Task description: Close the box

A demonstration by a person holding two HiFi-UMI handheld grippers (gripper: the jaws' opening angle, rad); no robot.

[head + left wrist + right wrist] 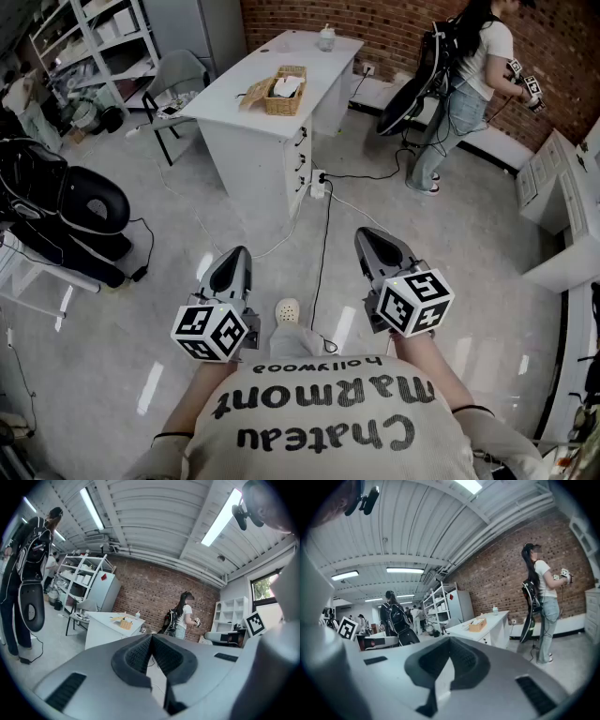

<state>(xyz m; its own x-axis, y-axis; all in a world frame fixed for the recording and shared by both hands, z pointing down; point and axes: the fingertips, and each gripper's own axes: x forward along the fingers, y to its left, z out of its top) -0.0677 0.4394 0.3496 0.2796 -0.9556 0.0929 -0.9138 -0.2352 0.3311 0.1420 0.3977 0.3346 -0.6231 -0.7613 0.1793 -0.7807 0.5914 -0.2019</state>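
Low in the head view, my left gripper and right gripper are both clenched on nothing, held out level over the floor. The wicker box sits well ahead on the white table, upper middle of the frame. Its lid seems to hang open on the left, though it is too small to be sure. I should walk up close first, then tip the lid over gently with my jaws kept together.

Red brick wall across the top, glossy pale grey floor below, long white worktop upper centre, white metal shelving upper left.
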